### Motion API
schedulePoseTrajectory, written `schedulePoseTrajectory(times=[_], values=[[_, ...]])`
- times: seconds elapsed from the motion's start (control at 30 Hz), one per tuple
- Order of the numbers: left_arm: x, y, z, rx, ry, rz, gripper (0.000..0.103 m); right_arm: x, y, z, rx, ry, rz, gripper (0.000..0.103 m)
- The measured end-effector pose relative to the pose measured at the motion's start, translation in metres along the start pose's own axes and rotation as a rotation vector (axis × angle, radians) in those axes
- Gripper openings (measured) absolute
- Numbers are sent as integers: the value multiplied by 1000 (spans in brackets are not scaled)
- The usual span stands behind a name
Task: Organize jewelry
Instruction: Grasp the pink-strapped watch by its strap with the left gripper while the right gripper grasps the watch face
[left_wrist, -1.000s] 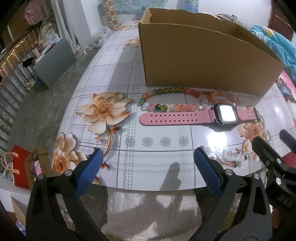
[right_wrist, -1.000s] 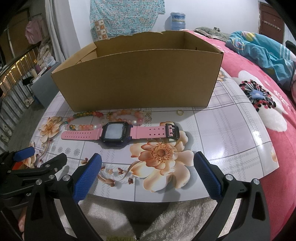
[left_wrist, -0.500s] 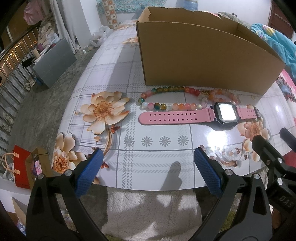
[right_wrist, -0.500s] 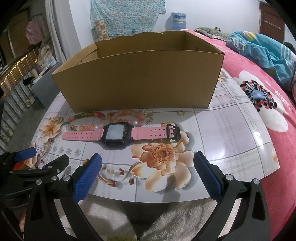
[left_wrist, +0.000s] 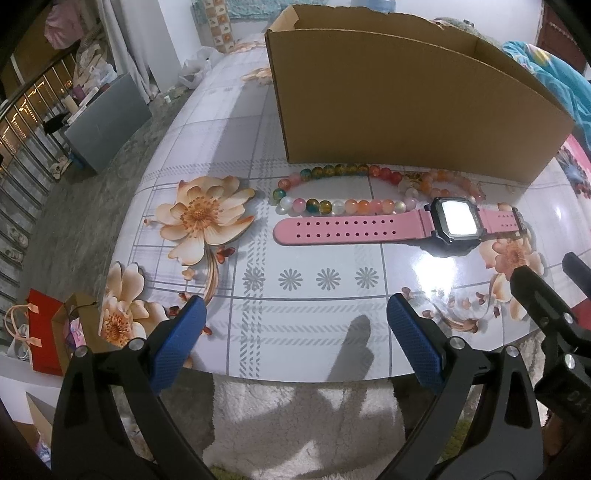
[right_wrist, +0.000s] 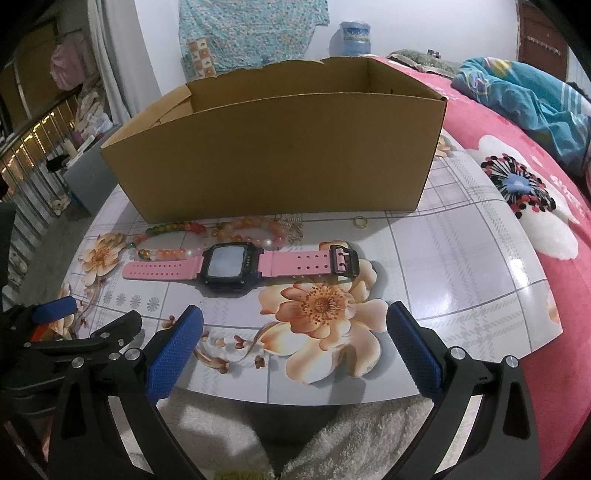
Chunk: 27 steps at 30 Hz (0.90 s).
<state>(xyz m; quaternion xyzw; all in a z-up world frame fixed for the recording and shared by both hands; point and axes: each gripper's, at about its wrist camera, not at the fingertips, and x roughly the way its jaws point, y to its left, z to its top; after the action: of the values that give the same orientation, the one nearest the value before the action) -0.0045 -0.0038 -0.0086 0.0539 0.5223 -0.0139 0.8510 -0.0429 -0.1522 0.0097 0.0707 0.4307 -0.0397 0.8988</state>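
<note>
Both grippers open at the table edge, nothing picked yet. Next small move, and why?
Probably ease the right gripper forward and down toward the pink watch. It lies flat, nearest that gripper, in front of the bead bracelets and the cardboard box. Both grippers, left gripper included, are open and empty.

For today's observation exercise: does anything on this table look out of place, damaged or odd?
One thing: the cardboard box has a ragged, torn back rim. The pink watch, beaded bracelets and small ring lie loose in front of it, not spilled, just not yet sorted.
</note>
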Motion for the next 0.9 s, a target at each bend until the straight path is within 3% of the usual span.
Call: schedulePoseTrajectory(times=[0.27,0.57,0.67,0.8,0.9], values=[[12,2,13,-3,-6,-2,95,-3,-5,10,-55,-33,49,97],[21,33,22,-13,-80,-35,95,15,32,33,-279,8,245,88],[21,41,24,6,-134,-89,95,28,47,40,-364,39,260,84],[21,54,24,-11,-206,-252,95,48,59,43,-490,96,223,80],[25,57,27,-32,-204,-318,95,55,65,41,-579,131,192,76]])
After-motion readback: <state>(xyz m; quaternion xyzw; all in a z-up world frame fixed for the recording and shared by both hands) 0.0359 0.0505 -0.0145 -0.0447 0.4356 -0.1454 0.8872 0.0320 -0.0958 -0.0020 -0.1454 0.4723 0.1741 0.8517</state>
